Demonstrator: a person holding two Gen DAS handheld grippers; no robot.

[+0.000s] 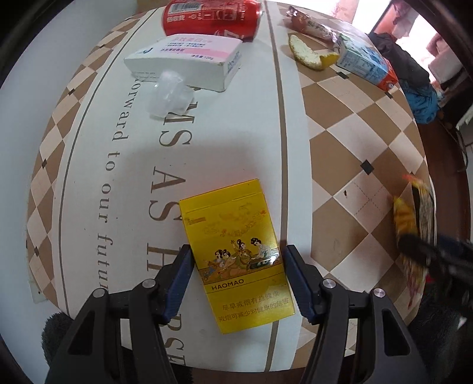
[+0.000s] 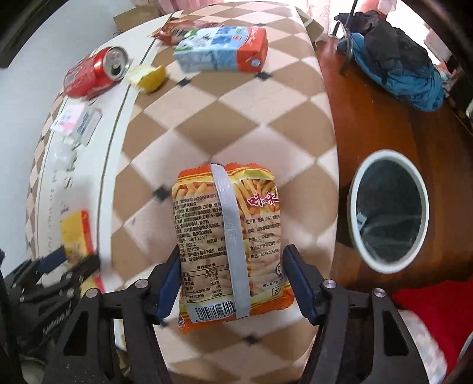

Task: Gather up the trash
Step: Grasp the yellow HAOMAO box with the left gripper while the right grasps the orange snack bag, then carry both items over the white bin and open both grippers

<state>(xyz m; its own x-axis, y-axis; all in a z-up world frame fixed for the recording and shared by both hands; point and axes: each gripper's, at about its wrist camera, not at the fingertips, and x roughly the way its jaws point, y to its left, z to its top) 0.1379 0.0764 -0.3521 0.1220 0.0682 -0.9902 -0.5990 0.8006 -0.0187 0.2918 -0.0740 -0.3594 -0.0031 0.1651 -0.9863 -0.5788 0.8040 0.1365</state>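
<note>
Two pieces of trash between my jaws.
My left gripper [image 1: 238, 276] flanks a glossy yellow cardboard cigarette pack [image 1: 236, 254], jaws spread; my right gripper [image 2: 232, 276] pinches a crinkly orange plastic snack bag [image 2: 230, 242].

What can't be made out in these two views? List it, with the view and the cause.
- Bin contents: right wrist view, dark interior with only reflections.
- Left hand-held gripper grip on the cigarette pack: left wrist view, the right pad seems to stand slightly off.
- Right hand-held gripper: in the left wrist view, a motion-blurred smear at the edge.
- Red can: left wrist view, top cut by the frame.
- Clear plastic scrap: shape unclear, translucent.
</note>
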